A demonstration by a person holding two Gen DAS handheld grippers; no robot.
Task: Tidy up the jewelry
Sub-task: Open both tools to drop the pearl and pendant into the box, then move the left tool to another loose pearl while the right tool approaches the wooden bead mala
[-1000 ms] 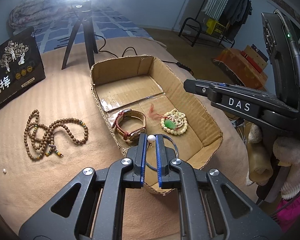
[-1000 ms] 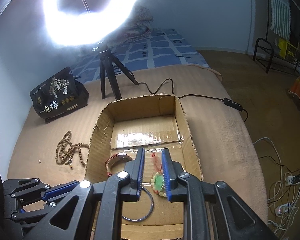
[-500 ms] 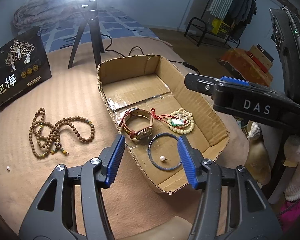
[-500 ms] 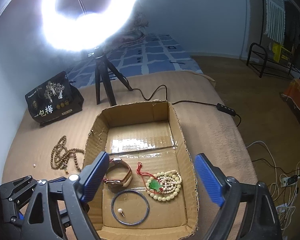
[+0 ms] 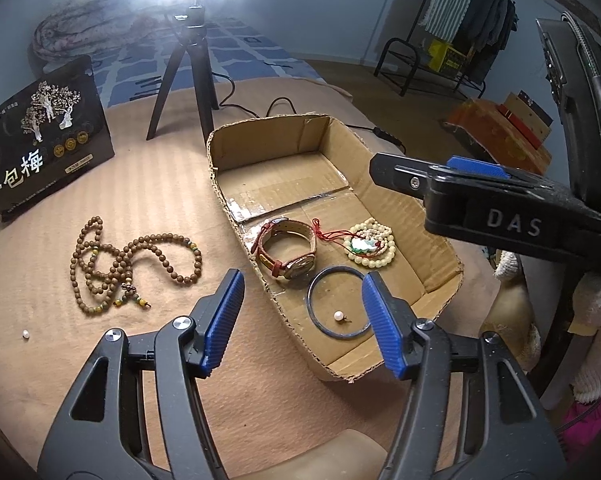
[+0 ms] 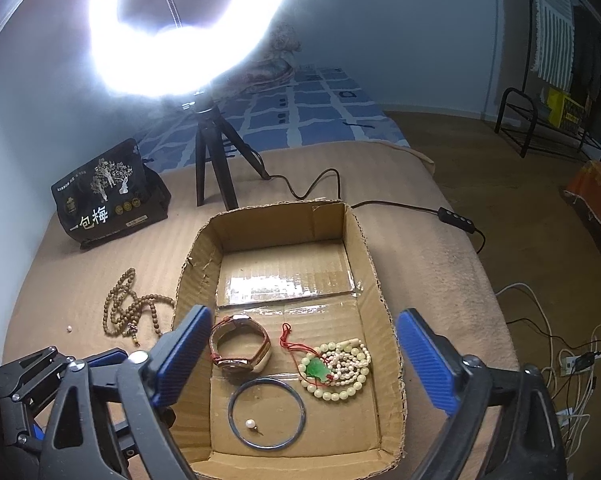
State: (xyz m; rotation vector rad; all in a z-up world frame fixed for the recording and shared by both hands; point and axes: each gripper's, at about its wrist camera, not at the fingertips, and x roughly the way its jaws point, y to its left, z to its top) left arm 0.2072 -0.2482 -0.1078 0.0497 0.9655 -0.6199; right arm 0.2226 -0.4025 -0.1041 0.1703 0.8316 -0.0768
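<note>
An open cardboard box (image 5: 440,280) (image 6: 384,312) on a tan blanket holds a leather-strap watch (image 5: 288,252) (image 6: 240,346), a cream bead bracelet with a green pendant (image 5: 370,246) (image 6: 336,370), a blue bangle (image 5: 340,306) (image 6: 266,412) and a pearl earring (image 5: 338,315) (image 6: 251,424) lying inside the bangle. My left gripper (image 5: 302,320) is open and empty above the box's near left wall. My right gripper (image 6: 300,364) is open and empty above the box. A brown wooden bead necklace (image 5: 120,264) (image 6: 132,308) and a loose pearl (image 5: 25,334) (image 6: 69,328) lie on the blanket left of the box.
A black snack bag (image 5: 40,136) (image 6: 108,196) stands at the back left. A ring light's tripod (image 5: 188,76) (image 6: 212,160) stands behind the box, its cable (image 6: 380,204) running right. The bed edge drops off right of the box.
My left gripper opened and dropped the pearl earring into the box, inside the bangle. My right gripper opened too. Both pulled back slightly.
</note>
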